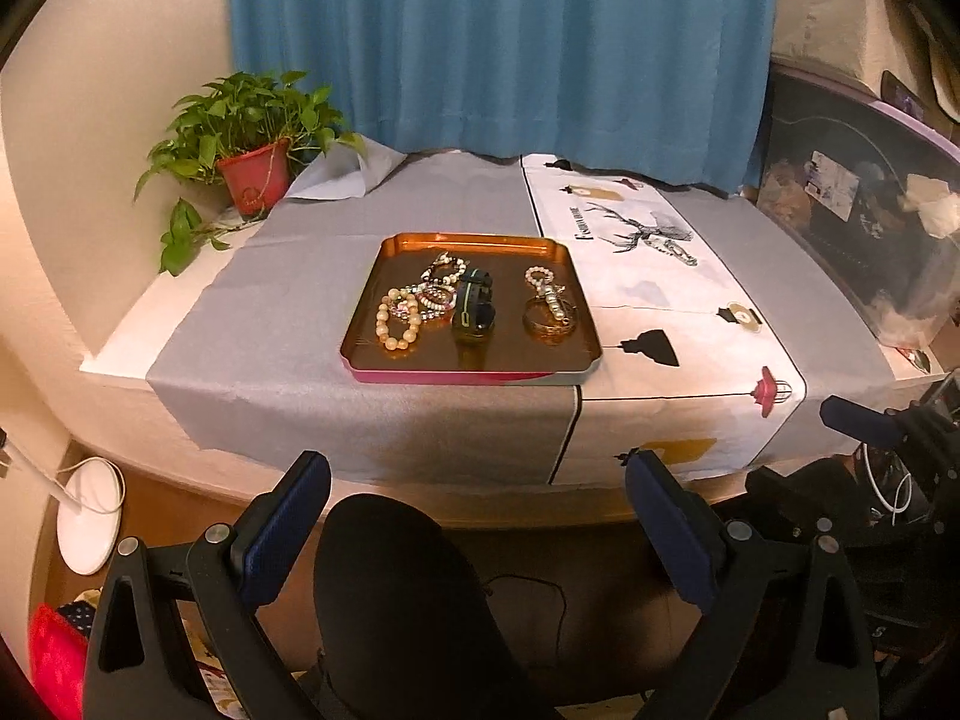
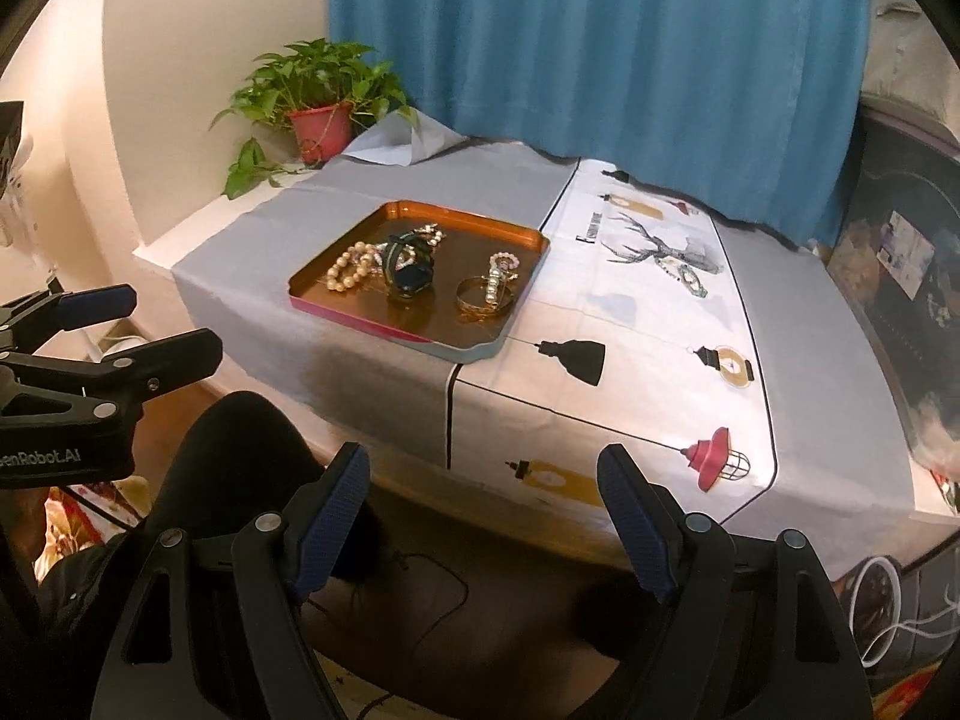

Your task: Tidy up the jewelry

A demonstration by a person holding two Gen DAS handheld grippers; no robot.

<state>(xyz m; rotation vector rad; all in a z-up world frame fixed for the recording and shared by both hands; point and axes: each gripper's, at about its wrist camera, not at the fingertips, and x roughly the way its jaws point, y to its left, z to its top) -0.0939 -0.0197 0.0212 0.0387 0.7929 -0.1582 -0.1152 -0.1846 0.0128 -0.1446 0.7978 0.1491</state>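
A copper tray (image 1: pixel 384 354) (image 2: pixel 528 240) sits mid-table. In it lie a pale bead bracelet (image 1: pixel 396 324) (image 2: pixel 348 267), a tangle of beaded bracelets (image 1: pixel 441 294), a dark watch (image 1: pixel 474 312) (image 2: pixel 411 270), and a gold bangle with a pearl strand (image 1: pixel 549 309) (image 2: pixel 486 294). One more bracelet (image 1: pixel 672 247) (image 2: pixel 687 277) lies on the white deer-print cloth right of the tray. My left gripper (image 1: pixel 477 480) (image 2: pixel 156 324) and right gripper (image 2: pixel 483 474) are open and empty, both held off the table's front edge.
A potted plant (image 1: pixel 255 180) (image 2: pixel 321 126) stands at the table's back left. A blue curtain (image 1: pixel 498 42) hangs behind. A cluttered dark bin (image 1: pixel 864 204) stands at the right. A white lamp base (image 1: pixel 90 516) is on the floor at left.
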